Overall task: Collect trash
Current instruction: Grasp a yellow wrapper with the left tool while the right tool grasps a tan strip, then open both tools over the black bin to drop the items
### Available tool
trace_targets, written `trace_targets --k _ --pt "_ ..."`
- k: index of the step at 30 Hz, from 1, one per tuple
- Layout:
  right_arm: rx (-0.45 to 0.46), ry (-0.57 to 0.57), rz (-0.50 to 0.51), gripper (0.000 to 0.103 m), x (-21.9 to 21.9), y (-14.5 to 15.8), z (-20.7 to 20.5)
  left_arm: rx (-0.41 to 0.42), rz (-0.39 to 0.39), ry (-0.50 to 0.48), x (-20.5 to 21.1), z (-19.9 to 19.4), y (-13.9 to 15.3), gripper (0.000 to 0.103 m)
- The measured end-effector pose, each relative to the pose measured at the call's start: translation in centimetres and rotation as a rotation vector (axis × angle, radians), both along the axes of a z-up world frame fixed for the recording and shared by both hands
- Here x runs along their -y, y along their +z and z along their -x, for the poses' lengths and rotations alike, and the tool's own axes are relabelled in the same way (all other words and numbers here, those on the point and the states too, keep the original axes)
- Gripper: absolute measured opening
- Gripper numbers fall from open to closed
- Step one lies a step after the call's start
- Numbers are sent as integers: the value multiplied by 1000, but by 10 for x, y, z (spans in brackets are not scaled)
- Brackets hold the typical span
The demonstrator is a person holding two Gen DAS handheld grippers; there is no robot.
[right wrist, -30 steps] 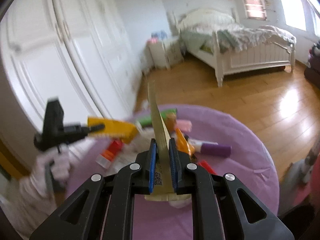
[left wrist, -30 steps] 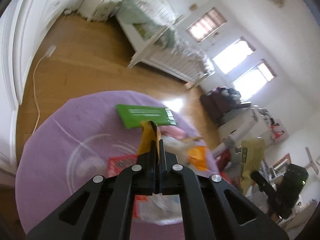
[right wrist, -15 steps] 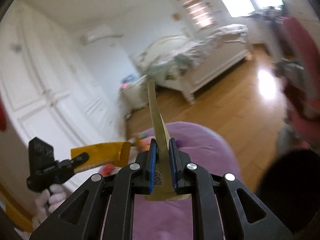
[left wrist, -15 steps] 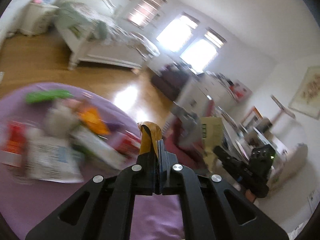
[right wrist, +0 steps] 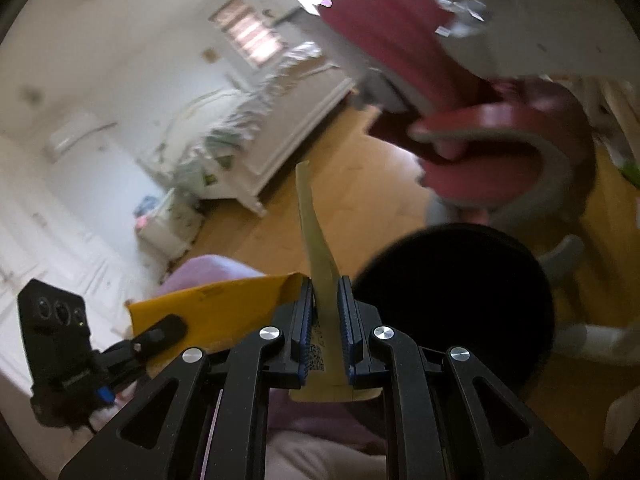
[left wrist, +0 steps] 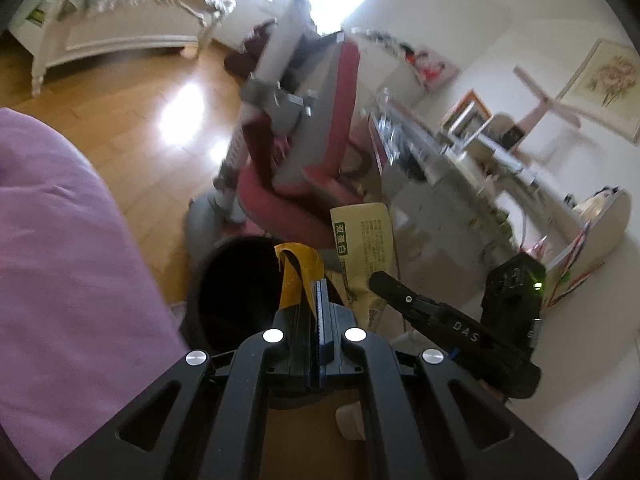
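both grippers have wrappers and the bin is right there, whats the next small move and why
Probably ease the left gripper a little forward over the black bin and open it. It is shut on the yellow wrapper, which already hangs at the bin's open mouth. The right gripper, shut on the beige packet, sits just left of the bin and could follow.
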State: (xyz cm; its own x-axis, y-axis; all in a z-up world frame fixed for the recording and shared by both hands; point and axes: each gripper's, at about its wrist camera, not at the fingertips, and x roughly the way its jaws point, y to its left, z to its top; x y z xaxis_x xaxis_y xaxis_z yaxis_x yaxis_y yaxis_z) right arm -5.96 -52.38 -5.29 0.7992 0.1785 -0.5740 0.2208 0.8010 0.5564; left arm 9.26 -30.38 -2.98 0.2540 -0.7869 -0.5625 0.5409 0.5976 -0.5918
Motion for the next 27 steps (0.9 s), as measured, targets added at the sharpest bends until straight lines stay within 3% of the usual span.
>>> trace_targets --k 5,6,7,8,9,10,15,18,23,27 --pt "-55 -34 -5 15 20 -18 -1 3 -82 -55 34 4 -20 7" --pt "-63 -39 0 21 22 -20 1 24 -131 -51 39 4 -21 15" --pt "-70 -47 4 37 20 -18 -4 39 -164 -38 40 8 -21 38" --pt "-71 -58 10 46 20 -18 -3 49 -186 -20 38 9 -20 53" --pt "-62 -69 10 58 19 -16 -2 64 -180 7 33 11 -16 77" --pt "-51 -74 3 63 18 -15 -2 83 -150 26 26 13 -12 86" --pt "-29 -29 -8 65 3 -3 -20 137 -131 75 -7 23 9 86" --pt "6 13 -10 81 -17 10 -28 168 -118 141 -41 29 22 87" --pt "44 155 46 82 -77 38 -55 209 -132 342 -126 37 35 89" --pt "76 317 104 85 -146 58 -82 185 -170 556 -214 40 33 89"
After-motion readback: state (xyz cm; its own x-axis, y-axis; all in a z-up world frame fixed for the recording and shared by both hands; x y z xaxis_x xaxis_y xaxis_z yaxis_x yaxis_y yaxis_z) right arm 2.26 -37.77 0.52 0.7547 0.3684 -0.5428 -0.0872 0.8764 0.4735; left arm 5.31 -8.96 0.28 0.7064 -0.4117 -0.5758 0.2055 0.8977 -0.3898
